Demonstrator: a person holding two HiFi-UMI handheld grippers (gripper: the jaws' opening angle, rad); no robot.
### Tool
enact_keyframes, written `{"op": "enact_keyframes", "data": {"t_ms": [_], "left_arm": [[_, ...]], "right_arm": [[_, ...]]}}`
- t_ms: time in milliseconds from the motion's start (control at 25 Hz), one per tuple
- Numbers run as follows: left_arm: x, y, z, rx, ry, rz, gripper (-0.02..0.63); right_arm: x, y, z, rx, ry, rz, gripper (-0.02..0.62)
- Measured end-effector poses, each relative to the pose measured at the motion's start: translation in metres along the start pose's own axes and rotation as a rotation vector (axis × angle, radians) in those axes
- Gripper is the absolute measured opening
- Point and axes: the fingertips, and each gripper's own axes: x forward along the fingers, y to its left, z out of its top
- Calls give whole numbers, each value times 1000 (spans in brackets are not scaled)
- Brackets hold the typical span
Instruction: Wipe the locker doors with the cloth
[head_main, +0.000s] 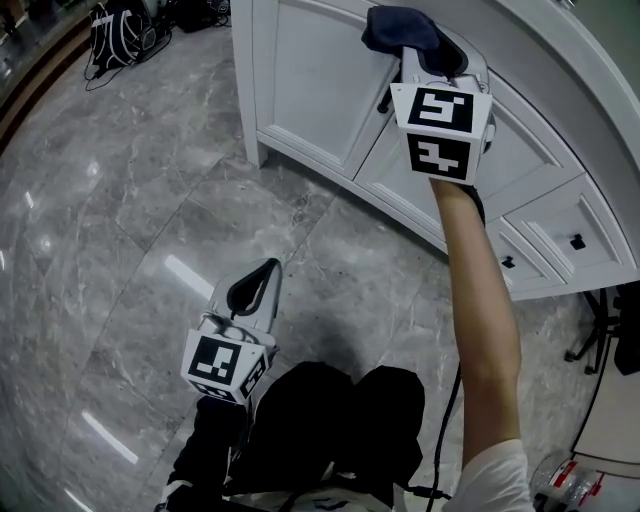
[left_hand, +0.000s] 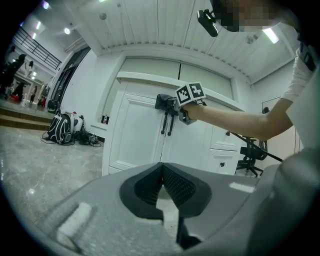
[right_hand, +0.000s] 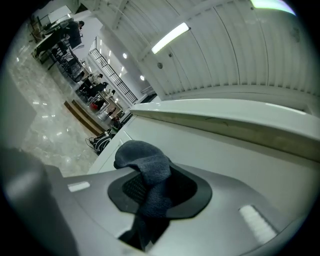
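My right gripper (head_main: 418, 52) is raised on an outstretched arm against the white locker doors (head_main: 310, 80). It is shut on a dark blue-grey cloth (head_main: 398, 28), which bunches over its tips. In the right gripper view the cloth (right_hand: 142, 157) runs between the jaws of the right gripper (right_hand: 150, 185) and bulges toward the door panel (right_hand: 235, 150). The left gripper view shows the cloth (left_hand: 162, 102) near the top of the two dark door handles (left_hand: 167, 125). My left gripper (head_main: 258, 278) hangs low over the floor, well away from the doors. That left gripper (left_hand: 162, 167) is shut and holds nothing.
White drawers (head_main: 575, 235) with small dark knobs continue to the right of the doors. An office chair base (head_main: 600, 340) stands at the far right. A black backpack (head_main: 118, 35) and cables lie on the grey marble floor (head_main: 130, 220) at the far left.
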Motion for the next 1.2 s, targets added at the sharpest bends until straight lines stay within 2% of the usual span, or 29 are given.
{"op": "enact_keyframes", "data": {"t_ms": [160, 440, 600, 840, 960, 1080, 1200], "left_arm": [[-4, 7, 0, -5, 5, 13, 2], [-9, 15, -2, -10, -1, 21, 2], [-13, 18, -5, -15, 0, 23, 2], [-18, 24, -6, -21, 2, 32, 2], [-18, 25, -8, -23, 1, 30, 2], [-18, 26, -11, -27, 2, 27, 2], [-20, 29, -11, -33, 6, 32, 2]], "right_arm": [[14, 20, -5, 12, 31, 25, 84], [32, 51, -14, -42, 89, 42, 84], [36, 62, -18, -114, 108, 30, 83], [50, 86, -25, -269, 186, 68, 84], [54, 90, -30, -309, 224, 66, 84], [61, 100, -31, -362, 271, 103, 84], [66, 114, -34, -300, 313, 149, 84]]}}
